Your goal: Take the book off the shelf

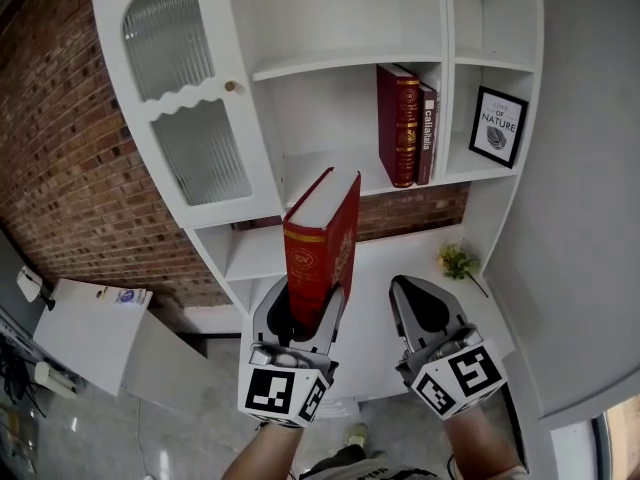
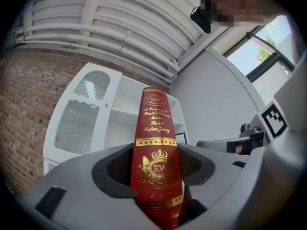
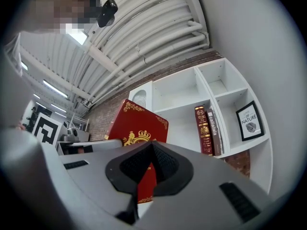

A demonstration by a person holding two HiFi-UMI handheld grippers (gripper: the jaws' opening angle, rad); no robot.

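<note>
A red hardback book [image 1: 322, 233] with gold print stands upright in front of the white shelf unit [image 1: 330, 63], clear of its boards. My left gripper [image 1: 308, 303] is shut on the book's lower end. In the left gripper view the book's spine [image 2: 156, 147] rises between both pads. My right gripper [image 1: 420, 303] hovers just right of the book with its jaws together and nothing in them. Past its closed jaws, the right gripper view [image 3: 151, 162] shows the book's cover [image 3: 136, 128].
A dark red book [image 1: 398, 123] and a thinner brown one [image 1: 427, 133] stand on the middle shelf. A framed print [image 1: 497, 125] leans in the right compartment. A glazed cabinet door [image 1: 185, 108] is at left, a small plant [image 1: 457, 261] on the lower ledge.
</note>
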